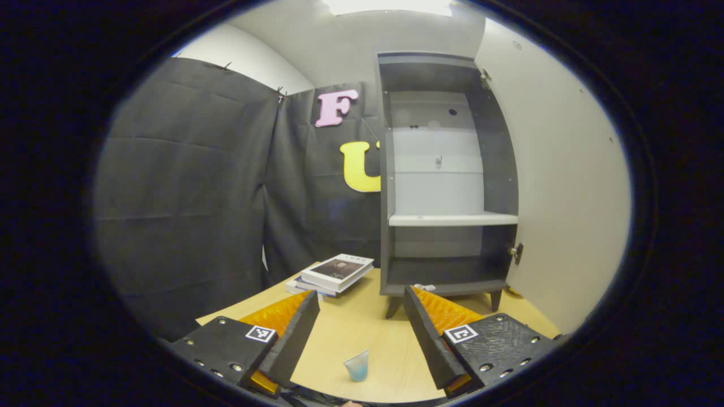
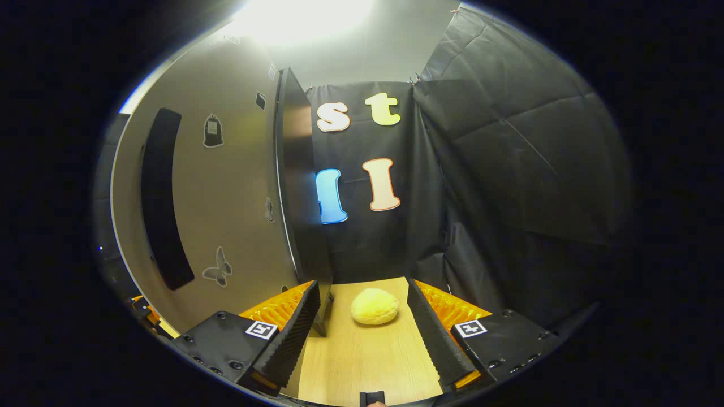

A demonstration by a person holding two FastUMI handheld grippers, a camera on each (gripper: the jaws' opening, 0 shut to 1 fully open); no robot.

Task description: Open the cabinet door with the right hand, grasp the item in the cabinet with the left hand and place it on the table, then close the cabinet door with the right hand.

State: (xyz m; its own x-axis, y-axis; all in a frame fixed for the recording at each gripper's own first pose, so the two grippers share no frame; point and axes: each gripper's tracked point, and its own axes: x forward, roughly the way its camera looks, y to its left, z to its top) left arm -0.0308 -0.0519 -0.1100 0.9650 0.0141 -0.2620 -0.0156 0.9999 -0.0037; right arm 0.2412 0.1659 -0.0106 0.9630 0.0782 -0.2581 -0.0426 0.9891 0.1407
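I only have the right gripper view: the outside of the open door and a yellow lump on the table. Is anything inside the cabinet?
Observer: No. In the left gripper view the cabinet stands open, and nothing shows on its white shelf or its bottom board.
Operator: Then where is the item?
Observer: A small blue cup stands upright on the table, in front of the cabinet. That is likely the item.
Operator: Is the left gripper holding it?
Observer: No. The left gripper is open, and the cup stands between its fingers without touching either one.
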